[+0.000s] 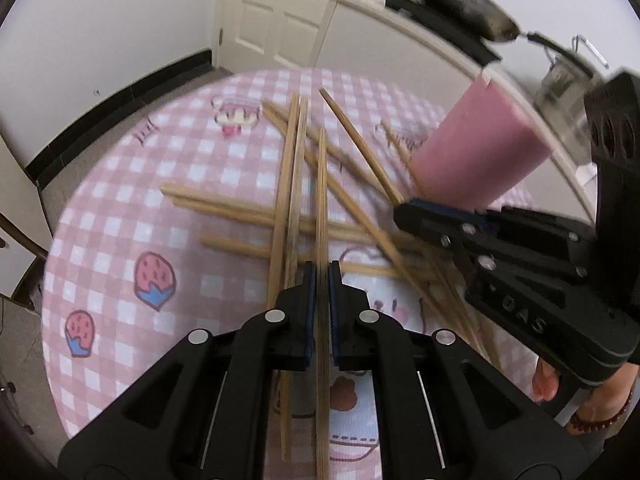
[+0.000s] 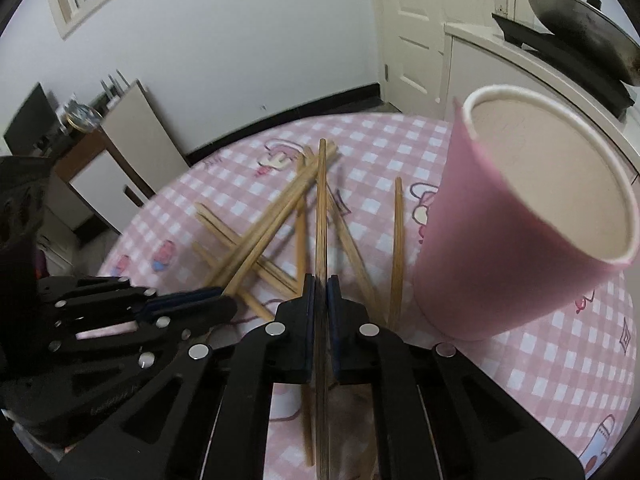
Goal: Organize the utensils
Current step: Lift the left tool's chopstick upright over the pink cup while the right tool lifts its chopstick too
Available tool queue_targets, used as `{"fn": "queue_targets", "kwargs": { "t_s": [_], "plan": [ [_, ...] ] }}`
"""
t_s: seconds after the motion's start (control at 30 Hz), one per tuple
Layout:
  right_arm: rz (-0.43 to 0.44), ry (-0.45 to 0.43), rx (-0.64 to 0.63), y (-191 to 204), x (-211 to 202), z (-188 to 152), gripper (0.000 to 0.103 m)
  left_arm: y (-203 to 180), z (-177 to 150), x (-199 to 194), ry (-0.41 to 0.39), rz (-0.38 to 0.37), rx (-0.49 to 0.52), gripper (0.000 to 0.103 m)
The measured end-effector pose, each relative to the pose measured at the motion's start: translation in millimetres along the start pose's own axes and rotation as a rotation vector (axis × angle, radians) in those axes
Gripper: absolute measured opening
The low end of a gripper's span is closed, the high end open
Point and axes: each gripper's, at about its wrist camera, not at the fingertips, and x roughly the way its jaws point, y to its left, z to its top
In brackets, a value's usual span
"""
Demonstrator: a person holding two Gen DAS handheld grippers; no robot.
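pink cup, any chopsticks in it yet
No: the right wrist view looks into the pink cup and its inside is bare; the chopsticks lie on the table.

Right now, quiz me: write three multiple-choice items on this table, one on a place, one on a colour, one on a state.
1. In the right wrist view, the cup stands:
A on the counter
B on the tablecloth, right of the loose chopsticks
C on the floor

2. The tablecloth is:
A blue striped
B plain green
C pink and white checked

3. The right gripper has its jaws:
A shut on one chopstick
B wide open
C shut on the cup's rim

Key: B, its base rests on the cloth beside the pile; C, checks show all round; A, a single stick runs between the closed jaws.
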Motion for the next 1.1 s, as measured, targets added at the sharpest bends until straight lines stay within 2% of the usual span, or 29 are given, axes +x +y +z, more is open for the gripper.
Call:
{"fn": "queue_targets", "kwargs": {
  "t_s": [0.1, 0.23, 0.33, 0.6, 0.73, 0.83, 0.9, 1.1],
  "plan": [
    [0.053, -0.064, 0.021, 0, -21, 1, 0.005, 0, 4, -17, -0.060, -0.020, -0.013, 0.007],
    [0.111, -0.176, 0.033, 2, -56, 4, 0.005, -9, 8, -53, -0.220, -0.038, -0.011, 0.007],
    [0.135, -0.275, 0.022, 5, -83, 7, 0.005, -22, 13, -71, -0.304, -0.049, 0.010, 0.007],
    [0.096, -0.599, -0.043, 1, -139, 18, 0.005, -63, 47, -110, -0.554, -0.111, 0.046, 0.007],
    [0.063, -0.702, -0.041, -17, -146, 30, 0.005, -83, 68, -118, -0.681, -0.174, 0.044, 0.007],
    [0.024, -0.765, -0.033, -31, -140, 35, 0.005, -95, 79, -113, -0.751, -0.180, 0.048, 0.007],
    [0.009, -0.796, -0.027, -39, -138, 34, 0.005, -104, 87, -107, -0.779, -0.175, 0.064, 0.007],
    [-0.002, -0.920, -0.035, -63, -138, 38, 0.005, -112, 102, -100, -0.862, -0.254, 0.079, 0.007]
  ]
}}
